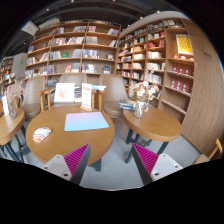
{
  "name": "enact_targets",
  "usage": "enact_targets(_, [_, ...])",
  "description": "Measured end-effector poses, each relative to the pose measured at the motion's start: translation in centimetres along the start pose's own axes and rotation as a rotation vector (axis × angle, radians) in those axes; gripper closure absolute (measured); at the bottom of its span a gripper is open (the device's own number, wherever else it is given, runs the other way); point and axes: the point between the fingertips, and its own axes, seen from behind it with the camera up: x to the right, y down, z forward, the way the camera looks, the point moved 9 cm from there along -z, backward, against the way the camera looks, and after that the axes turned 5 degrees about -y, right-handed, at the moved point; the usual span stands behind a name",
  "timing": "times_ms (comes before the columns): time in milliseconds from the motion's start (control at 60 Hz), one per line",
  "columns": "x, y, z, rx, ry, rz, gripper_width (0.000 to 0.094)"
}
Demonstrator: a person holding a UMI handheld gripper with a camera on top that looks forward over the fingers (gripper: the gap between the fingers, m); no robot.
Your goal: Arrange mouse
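A round wooden table [70,142] stands ahead and to the left of my fingers. A light blue rectangular mat [86,121] lies on its middle. A small white and reddish object [41,133], possibly the mouse, lies on the table left of the mat. My gripper [112,166] is open and empty, held above the grey floor short of the table. Its left pad [76,157] is over the table's near edge, and its right pad [147,158] is over the floor.
A second round table [160,124] with a vase of flowers [143,92] stands to the right. Chairs [113,92] ring the tables. A white sign [65,93] stands at the first table's far side. Bookshelves [80,50] line the back and right walls.
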Motion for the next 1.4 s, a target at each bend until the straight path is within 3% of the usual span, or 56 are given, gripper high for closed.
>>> enact_targets(367, [-6.2,1.5,0.7,-0.031,-0.092,-0.01,0.0078])
enact_targets(1000, [-25.5,3.6,0.7,-0.062,-0.345,-0.065,0.0079])
enact_targets(1400, [-32.8,5.6,5.6,-0.111,-0.392,-0.092,0.0082])
